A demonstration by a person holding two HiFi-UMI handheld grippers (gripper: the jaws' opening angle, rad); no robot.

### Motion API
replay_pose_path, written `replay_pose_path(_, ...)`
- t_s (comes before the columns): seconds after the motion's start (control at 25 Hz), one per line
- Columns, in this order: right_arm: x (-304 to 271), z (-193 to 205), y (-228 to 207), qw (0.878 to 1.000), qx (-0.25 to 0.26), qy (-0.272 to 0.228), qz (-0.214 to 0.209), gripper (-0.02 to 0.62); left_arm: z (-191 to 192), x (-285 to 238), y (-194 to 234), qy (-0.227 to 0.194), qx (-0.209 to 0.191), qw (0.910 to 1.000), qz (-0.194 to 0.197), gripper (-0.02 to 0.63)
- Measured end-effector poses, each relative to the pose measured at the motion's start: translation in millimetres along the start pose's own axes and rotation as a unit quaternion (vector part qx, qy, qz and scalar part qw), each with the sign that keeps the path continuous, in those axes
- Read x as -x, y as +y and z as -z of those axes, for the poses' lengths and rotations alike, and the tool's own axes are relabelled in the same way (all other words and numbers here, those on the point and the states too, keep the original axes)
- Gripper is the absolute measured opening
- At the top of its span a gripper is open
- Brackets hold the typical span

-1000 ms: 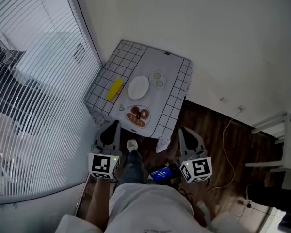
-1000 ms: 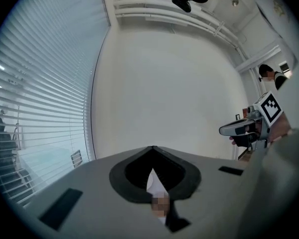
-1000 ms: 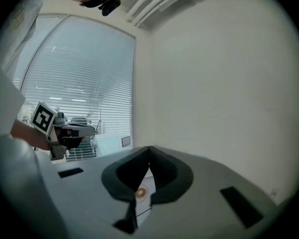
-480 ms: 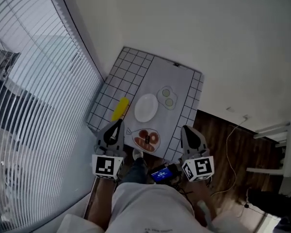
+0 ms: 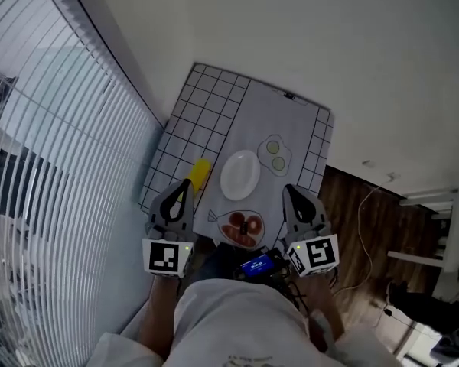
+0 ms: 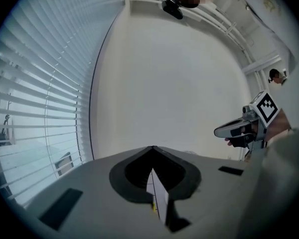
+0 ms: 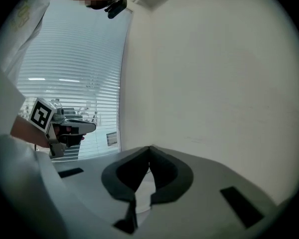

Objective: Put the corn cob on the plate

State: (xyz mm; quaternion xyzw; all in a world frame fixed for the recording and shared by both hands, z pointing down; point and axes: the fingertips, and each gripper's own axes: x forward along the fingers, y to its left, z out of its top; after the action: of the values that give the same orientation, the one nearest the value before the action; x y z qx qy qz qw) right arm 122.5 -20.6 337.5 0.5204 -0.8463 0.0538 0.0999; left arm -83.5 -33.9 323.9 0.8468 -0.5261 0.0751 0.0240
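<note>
Head view: a person is standing at the near edge of a small table (image 5: 206,105) covered in a grid-patterned cloth, with slatted blinds (image 5: 46,128) to the left. The table is sitting closer and lower in the picture than a second ago, so the person is evidently walking up to it. The left gripper (image 5: 185,183) and right gripper (image 5: 288,190) are now reaching over the near edge, both pressed together and empty. The yellow corn cob (image 5: 201,173) is lying on the cloth just ahead of the left gripper's tip, beside the empty white plate (image 5: 240,175) but not on it. A dish of red food (image 5: 242,228) is sitting between the grippers.

Left gripper view: its jaws are meeting at the tip, holding nothing; a sliver of yellow is showing below them.

Right gripper view: its jaws are likewise touching, with a pale surface, probably the plate, showing beneath.

Judging from this, the approach is nearly finished; the left gripper is needing to spread its jaws before taking the cob.
</note>
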Motion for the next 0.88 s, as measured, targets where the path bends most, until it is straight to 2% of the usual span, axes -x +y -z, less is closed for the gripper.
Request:
replay_pose_path(0.56, -29.4, -14.9, -0.9, 0.999, 0.016, -0.001, -0.032, 0.006, -2.4, -19.4, 3.1, 0.010, 0.001, 0.9999, -0.004, 0.006)
replay_pose_path(0.72, -33.0, -17.3, -2.9, 0.999, 0.021, -0.002, -0.045, 0.006, -0.9, -22.2, -5.5, 0.012, -0.029, 0.9995, -0.001, 0.006)
replay_pose_path(0.88, -34.3, -18.8, -5.0, 0.997, 0.033, 0.000, -0.063, 0.006, -1.2, -26.2, -14.6, 0.015, -0.029, 0.9995, -0.002, 0.007)
